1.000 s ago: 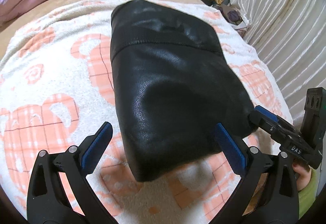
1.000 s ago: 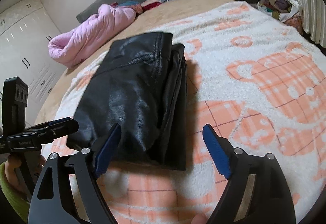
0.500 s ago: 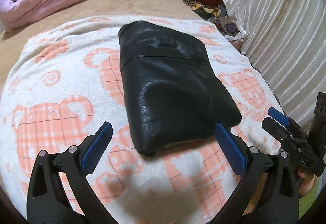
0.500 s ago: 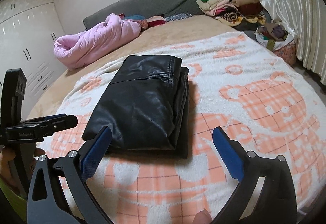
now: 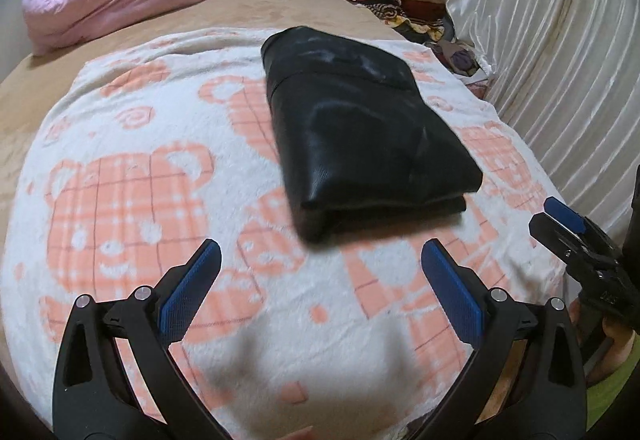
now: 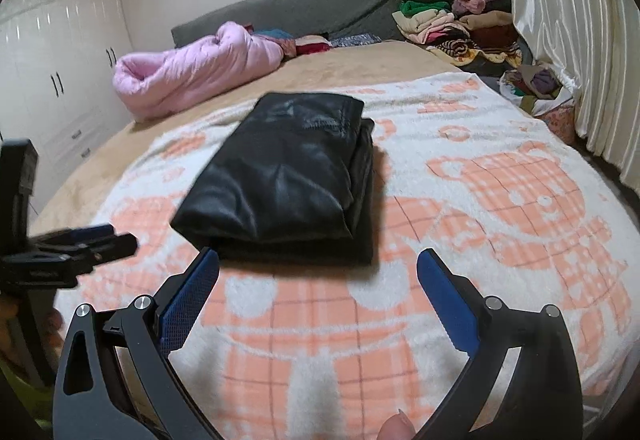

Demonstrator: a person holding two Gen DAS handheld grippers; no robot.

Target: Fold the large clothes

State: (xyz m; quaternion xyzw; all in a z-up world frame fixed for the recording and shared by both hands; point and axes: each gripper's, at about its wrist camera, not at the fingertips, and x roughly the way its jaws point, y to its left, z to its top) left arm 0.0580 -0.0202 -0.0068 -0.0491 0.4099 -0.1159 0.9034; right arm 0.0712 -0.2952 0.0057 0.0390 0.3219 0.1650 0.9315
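Folded black jacket on bed, both tongs clear of it.

Item: black jacket (image 5: pixel 360 132), leather-look, folded into a thick rectangle, lying flat on a white blanket (image 5: pixel 132 168) with orange bear print, spread over the bed (image 6: pixel 352 60). Left tongs (image 5: pixel 318 268): tilted downward toward the blanket, blue pads spread wide, nothing between them, held short of the jacket's near edge. Right tongs (image 6: pixel 318 274): likewise angled down, spread to full width, empty, just short of the jacket's near fold; a fingertip shows at the bottom edge of the right view. Each tool appears at the edge of the other's view. Background: pink quilt (image 6: pixel 192 68), grey headboard (image 6: pixel 296 8), pile of clothes (image 6: pixel 452 20), pale curtain (image 5: pixel 560 40), white wardrobe (image 6: pixel 52 64).
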